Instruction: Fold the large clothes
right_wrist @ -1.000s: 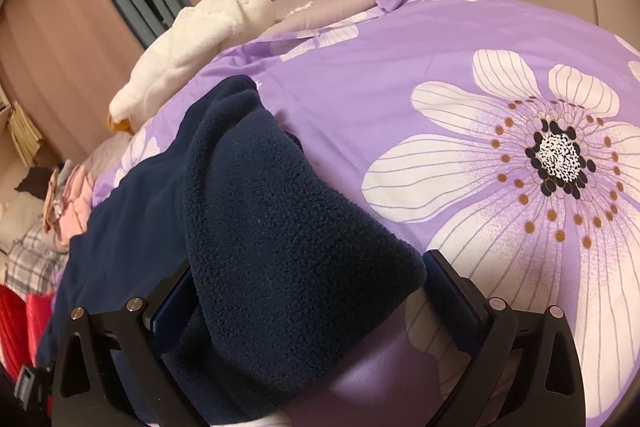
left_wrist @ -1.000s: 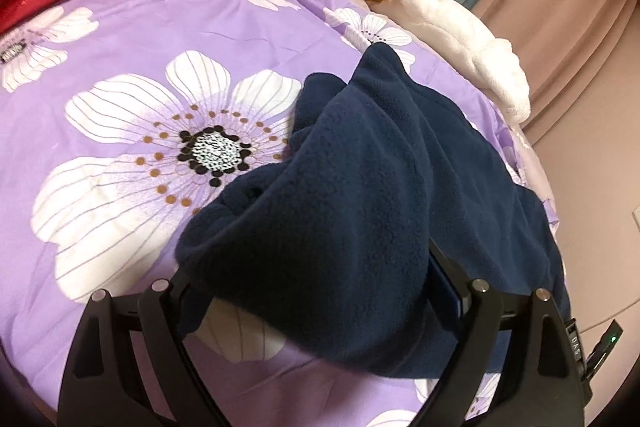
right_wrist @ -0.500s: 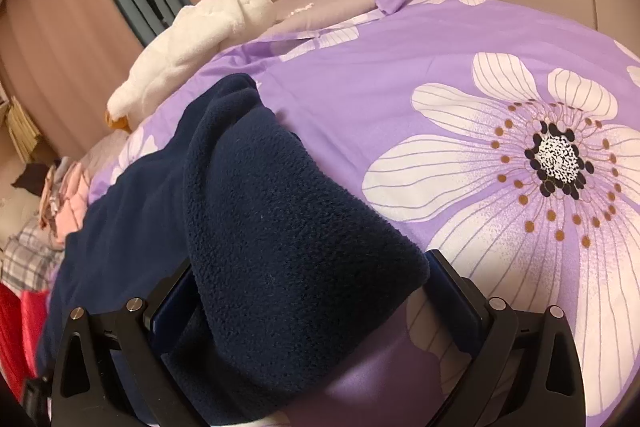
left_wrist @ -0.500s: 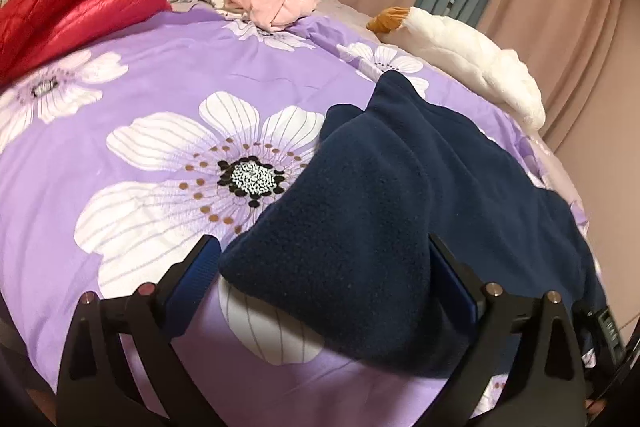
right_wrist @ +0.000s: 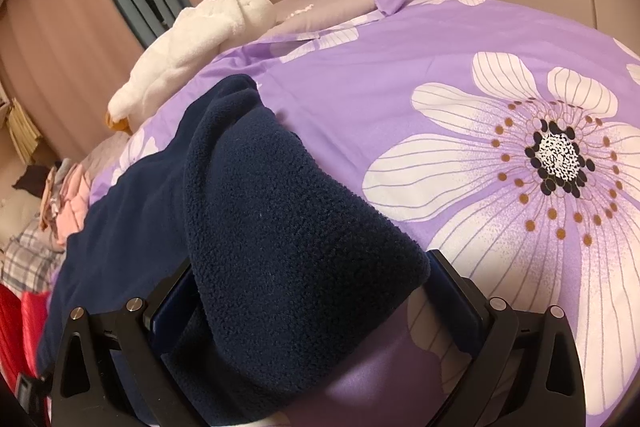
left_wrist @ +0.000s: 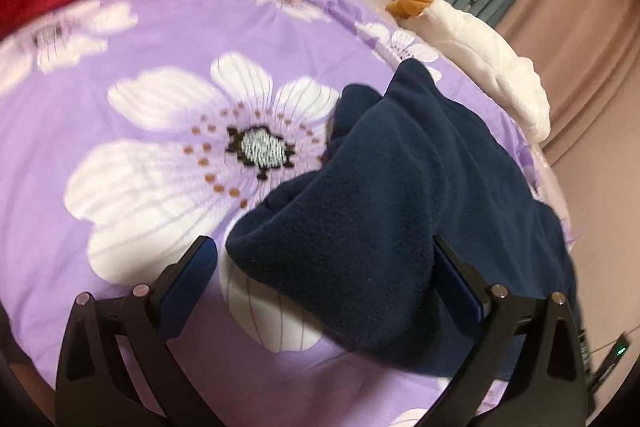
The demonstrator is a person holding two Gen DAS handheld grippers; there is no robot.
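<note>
While you look along the left gripper [left_wrist: 324, 267], its jaws stand spread with the navy fleece garment [left_wrist: 400, 195] bunched between them, one pad clear of the cloth, so nothing is pinched. It lies toward the bed's [left_wrist: 120, 107] right edge, near the white plush toy [left_wrist: 488, 63].

From the right gripper [right_wrist: 308, 291], jaws equally wide, a thick fold fills the gap. Expect soft, floppy, grippy fleece; pinch a doubled hem edge.

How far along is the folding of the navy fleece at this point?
Early. Done: the navy fleece lies doubled over on the purple floral duvet. In hand: the fabric bunches between both the left tongs and the right tongs, whose fingers stand wide apart. Left: flattening it into a neat fold.
</note>
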